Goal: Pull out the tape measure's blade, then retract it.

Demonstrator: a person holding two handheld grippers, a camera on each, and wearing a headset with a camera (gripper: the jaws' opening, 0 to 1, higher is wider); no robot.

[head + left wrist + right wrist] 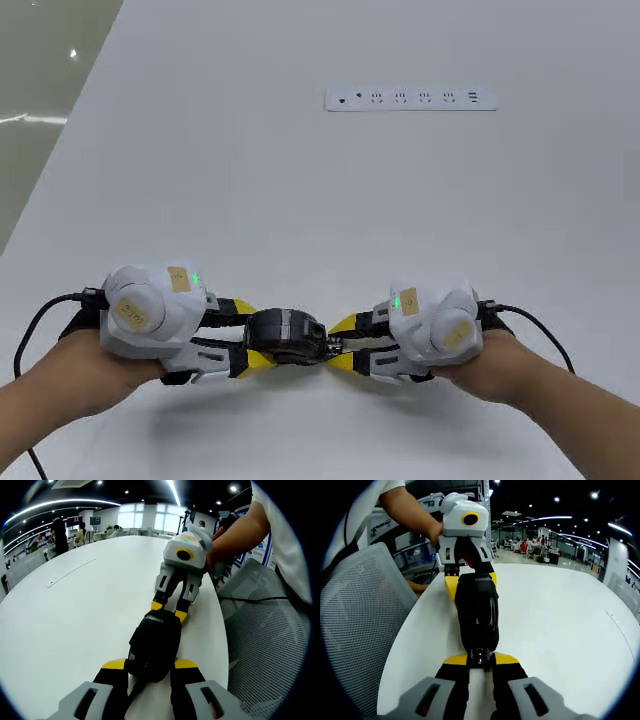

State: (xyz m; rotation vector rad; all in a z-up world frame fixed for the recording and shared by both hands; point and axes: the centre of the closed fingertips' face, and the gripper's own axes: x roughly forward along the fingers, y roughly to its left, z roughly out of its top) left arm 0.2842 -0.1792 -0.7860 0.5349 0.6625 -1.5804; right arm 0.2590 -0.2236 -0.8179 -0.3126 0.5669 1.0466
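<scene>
A black tape measure lies low over the white table near its front edge, between the two grippers. My left gripper is shut on the case, with its yellow-tipped jaws on either side of the body. From the right, my right gripper meets the case's front. In the right gripper view its jaws are closed on the small metal blade tip at the mouth of the case. The blade looks retracted, with no length of it showing.
A white power strip lies flat at the far middle of the table. A grey mesh chair stands off the table's near edge. The table's left edge runs diagonally at the upper left.
</scene>
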